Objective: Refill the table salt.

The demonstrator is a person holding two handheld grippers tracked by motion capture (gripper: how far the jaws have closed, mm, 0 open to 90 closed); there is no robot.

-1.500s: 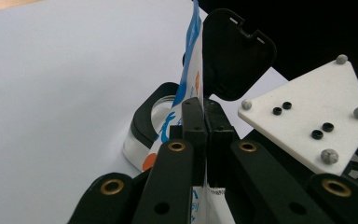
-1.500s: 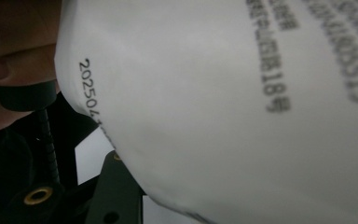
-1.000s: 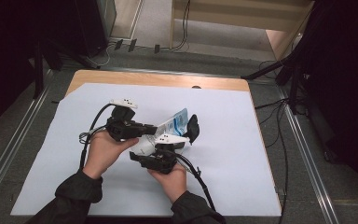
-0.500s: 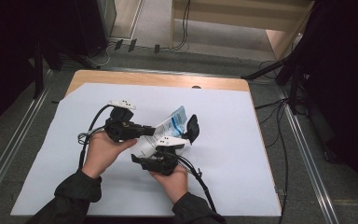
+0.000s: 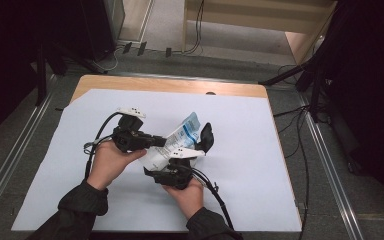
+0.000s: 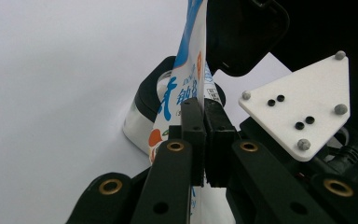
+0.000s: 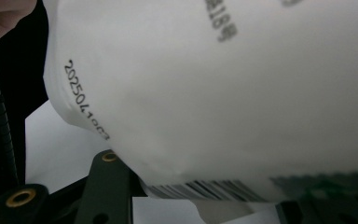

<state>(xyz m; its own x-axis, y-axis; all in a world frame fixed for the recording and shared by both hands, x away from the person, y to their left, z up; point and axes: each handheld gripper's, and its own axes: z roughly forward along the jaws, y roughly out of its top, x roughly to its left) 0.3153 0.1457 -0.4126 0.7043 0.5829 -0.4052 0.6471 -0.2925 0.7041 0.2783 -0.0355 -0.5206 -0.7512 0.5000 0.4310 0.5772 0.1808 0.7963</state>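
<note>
Left hand-held gripper is clamped on the pouch, lifted off the counter; right hand-held gripper grip unclear, so handling appears midway.

Pouch white, blue and orange print, black barcode; tools black.

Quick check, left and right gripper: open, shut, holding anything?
Left gripper: shut on the edge of the blue and white pouch.
Right gripper: jaws spread around the pouch; a firm grip cannot be told.
</note>
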